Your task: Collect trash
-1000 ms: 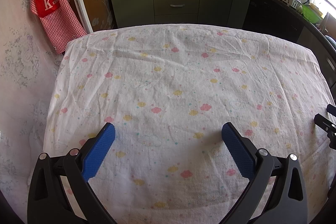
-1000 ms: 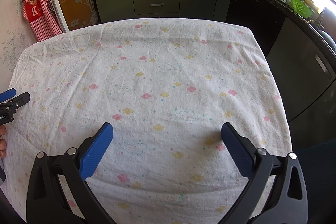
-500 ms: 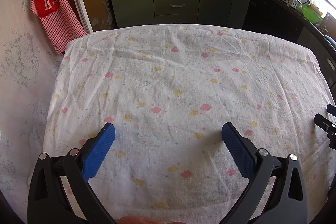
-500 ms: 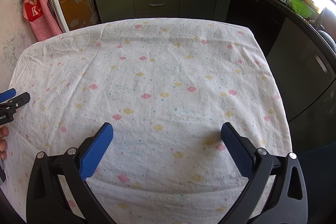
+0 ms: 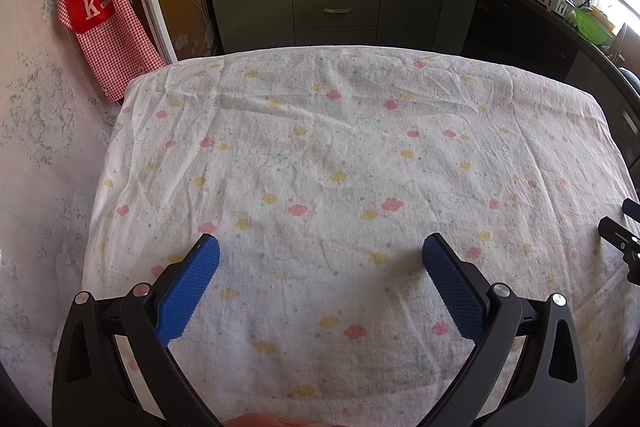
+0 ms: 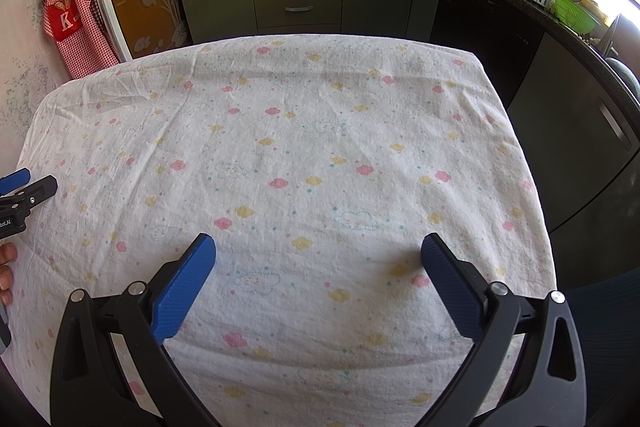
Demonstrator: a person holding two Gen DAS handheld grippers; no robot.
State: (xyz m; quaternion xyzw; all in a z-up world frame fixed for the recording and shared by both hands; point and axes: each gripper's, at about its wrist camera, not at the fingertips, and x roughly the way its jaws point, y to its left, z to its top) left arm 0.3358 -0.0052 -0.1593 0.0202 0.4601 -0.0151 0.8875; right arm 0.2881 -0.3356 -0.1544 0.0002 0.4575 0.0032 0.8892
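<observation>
We hold our left gripper (image 5: 320,253) over the near part of a table covered with a white cloth (image 5: 340,155) printed with small pink and yellow clouds. Its blue pads (image 5: 188,291) stand wide apart with nothing between them. Our right gripper (image 6: 318,251) hangs just beside it over the same cloth, its jaws also spread wide and empty. We cannot find any trash in either view; only cloth shows ahead of and between the fingers. Beyond the table's far edge stand green cabinets (image 5: 336,3), and a red checked apron (image 5: 100,11) hangs at the left.
</observation>
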